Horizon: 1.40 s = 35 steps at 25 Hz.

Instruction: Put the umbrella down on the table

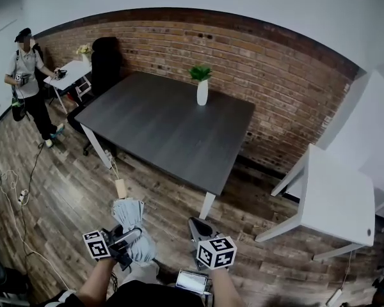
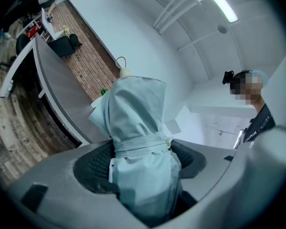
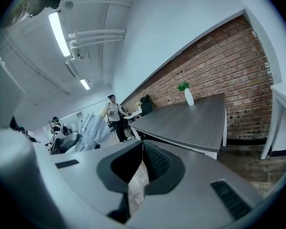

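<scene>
Plant (image 1: 200,73) in white vase (image 1: 202,93) on table (image 1: 160,130); umbrella (image 2: 136,123) tight in left hand-held gripper (image 2: 142,159) (right hand-held gripper (image 3: 143,149) closed, empty)

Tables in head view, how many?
3: dark table centre, big white table at right, small white table far left beside the person. More may lie off-frame.

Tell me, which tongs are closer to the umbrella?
Left. The left tongs are clamped right around the folded umbrella, holding it. The right tongs are shut with nothing in them, off to the umbrella's side and not touching it.
</scene>
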Each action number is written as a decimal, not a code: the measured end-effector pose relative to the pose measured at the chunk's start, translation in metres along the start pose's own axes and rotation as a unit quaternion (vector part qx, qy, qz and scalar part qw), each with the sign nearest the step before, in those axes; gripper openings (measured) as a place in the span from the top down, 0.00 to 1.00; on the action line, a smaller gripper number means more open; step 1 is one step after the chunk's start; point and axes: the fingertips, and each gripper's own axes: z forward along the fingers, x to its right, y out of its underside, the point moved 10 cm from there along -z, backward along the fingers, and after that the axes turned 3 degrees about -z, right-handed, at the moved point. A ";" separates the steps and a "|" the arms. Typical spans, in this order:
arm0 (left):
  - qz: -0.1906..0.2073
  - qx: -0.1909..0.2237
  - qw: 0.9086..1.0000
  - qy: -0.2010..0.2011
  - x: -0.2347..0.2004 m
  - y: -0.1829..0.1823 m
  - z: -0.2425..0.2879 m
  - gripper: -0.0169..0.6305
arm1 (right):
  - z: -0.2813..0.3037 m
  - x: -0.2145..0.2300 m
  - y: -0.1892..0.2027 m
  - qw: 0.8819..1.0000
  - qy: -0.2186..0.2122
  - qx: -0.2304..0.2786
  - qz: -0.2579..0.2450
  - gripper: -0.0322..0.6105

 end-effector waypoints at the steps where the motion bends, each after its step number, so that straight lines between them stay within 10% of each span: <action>1: -0.001 0.000 1.000 0.000 -0.003 -0.001 0.000 0.47 | 0.004 0.001 0.000 1.000 -0.001 -0.002 0.001 0.94; 35: -0.014 -0.027 0.998 0.047 -0.174 -0.182 -0.008 0.47 | 0.226 -0.030 -0.065 0.999 0.053 -0.011 -0.004 0.94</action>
